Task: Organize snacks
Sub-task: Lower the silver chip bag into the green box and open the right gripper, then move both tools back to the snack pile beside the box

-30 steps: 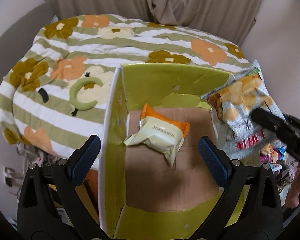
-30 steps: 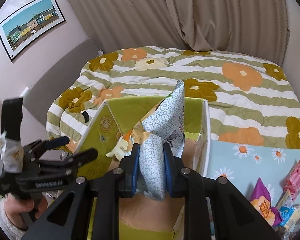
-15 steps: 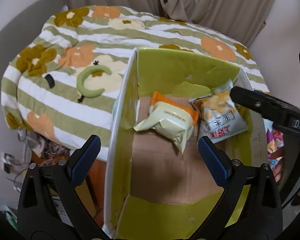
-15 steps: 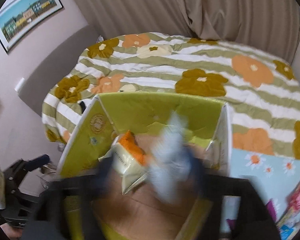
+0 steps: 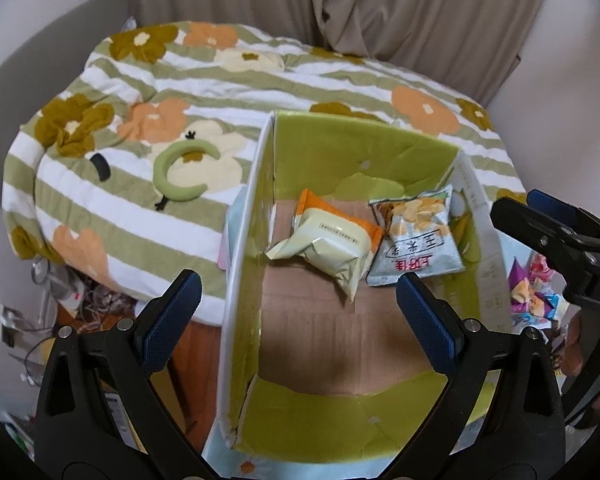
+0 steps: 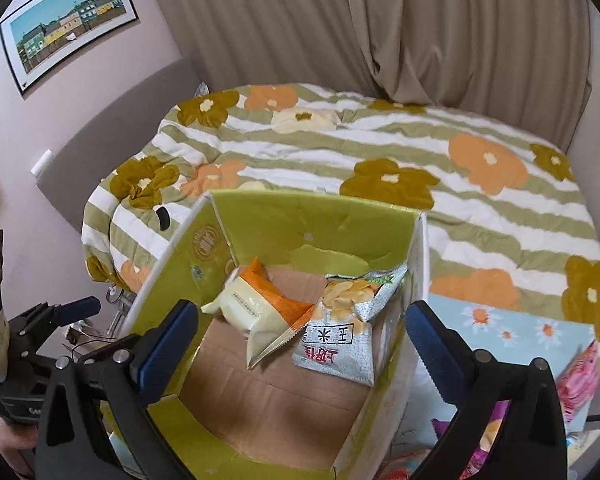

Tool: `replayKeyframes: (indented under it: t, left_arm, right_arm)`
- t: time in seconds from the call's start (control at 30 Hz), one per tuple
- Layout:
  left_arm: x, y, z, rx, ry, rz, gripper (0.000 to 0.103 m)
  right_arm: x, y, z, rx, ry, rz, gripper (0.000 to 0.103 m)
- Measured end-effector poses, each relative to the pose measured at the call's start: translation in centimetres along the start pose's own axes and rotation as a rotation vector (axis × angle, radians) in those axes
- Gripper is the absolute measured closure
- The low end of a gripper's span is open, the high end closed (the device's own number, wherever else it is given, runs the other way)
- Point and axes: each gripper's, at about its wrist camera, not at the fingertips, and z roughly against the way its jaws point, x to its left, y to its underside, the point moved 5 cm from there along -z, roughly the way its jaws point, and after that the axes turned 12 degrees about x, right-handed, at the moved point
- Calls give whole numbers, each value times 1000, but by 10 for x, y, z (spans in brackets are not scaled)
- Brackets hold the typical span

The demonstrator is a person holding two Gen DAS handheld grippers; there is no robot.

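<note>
A green-lined cardboard box (image 5: 252,216) (image 6: 172,256) stands open in front of the bed. Inside, at its far end, lie a cream and orange snack packet (image 5: 332,244) (image 6: 256,308) and, right of it, a silver chip bag (image 5: 416,240) (image 6: 340,328) with red lettering. My left gripper (image 5: 296,316) hangs open above the box's near half, empty. My right gripper (image 6: 304,340) is open too, above the box, with nothing between its fingers. It also shows at the right edge of the left wrist view (image 5: 556,232).
A striped floral quilt (image 5: 180,128) (image 6: 380,160) covers the bed behind the box. More snack packets (image 5: 536,296) (image 6: 580,376) lie on a blue daisy cloth (image 6: 500,320) to the right. Cables and clutter (image 5: 72,292) sit on the floor to the left.
The right gripper opened and let go of the silver chip bag, which now lies in the box beside the cream packet. The right gripper then drew back toward the right.
</note>
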Motion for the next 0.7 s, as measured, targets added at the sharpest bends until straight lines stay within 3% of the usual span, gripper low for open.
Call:
replayKeyframes:
  t: [0.2, 0.37, 0.7]
  left_arm:
    - [-7, 9, 36, -67, 2, -37, 6]
    - [-22, 22, 57, -102, 45, -83, 6]
    - [-84, 74, 92, -153, 114, -147, 6]
  right_arm:
    - [10, 13, 42, -70, 64, -2, 0]
    - [11, 39, 82, -143, 119, -31, 0]
    - [-19, 106, 157, -260, 190, -119, 0]
